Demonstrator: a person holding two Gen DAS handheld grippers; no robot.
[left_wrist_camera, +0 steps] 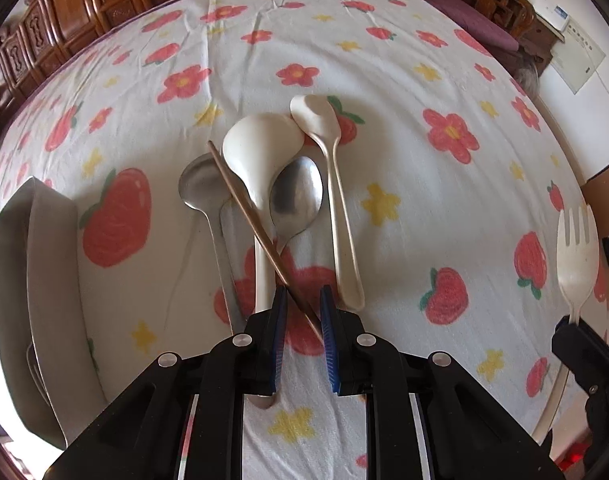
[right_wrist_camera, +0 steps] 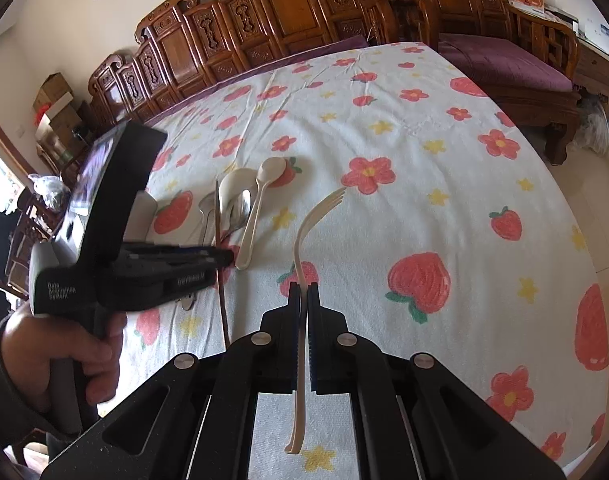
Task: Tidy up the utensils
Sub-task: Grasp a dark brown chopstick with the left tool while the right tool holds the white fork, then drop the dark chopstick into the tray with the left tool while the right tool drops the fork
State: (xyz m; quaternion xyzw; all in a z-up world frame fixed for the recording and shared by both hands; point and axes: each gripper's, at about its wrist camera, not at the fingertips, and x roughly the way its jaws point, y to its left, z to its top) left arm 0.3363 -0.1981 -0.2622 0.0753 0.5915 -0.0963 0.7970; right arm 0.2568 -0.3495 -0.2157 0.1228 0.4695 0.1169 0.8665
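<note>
The left claw (left_wrist_camera: 302,300) hangs low over the white cloth printed with red flowers, strawberries and yellow stars (left_wrist_camera: 404,80) that covers the tabletop, its blue-padded fingers (left_wrist_camera: 279,320) set a narrow gap apart on either side of the thin brown wooden chopstick (left_wrist_camera: 260,232), which runs slantwise from far left to near right; whether the pads actually press it cannot be told. The chopstick lies across a cluster of spoons: a steel spoon (left_wrist_camera: 202,188) on the left, a large white ceramic ladle-shaped spoon (left_wrist_camera: 258,148) in the middle, a second steel spoon (left_wrist_camera: 296,196) just right of it, and a slim cream plastic spoon (left_wrist_camera: 328,160) on the right whose bowl touches the ceramic one. A grey rectangular tray (left_wrist_camera: 44,240) stands at the left edge of the tabletop. The right claw (right_wrist_camera: 303,292) is closed on the handle of a cream plastic fork (right_wrist_camera: 304,240), held above the cloth with its tines pointing far, to the right of the spoon cluster. Carved wooden chairs (right_wrist_camera: 264,20) stand along the far side.
</note>
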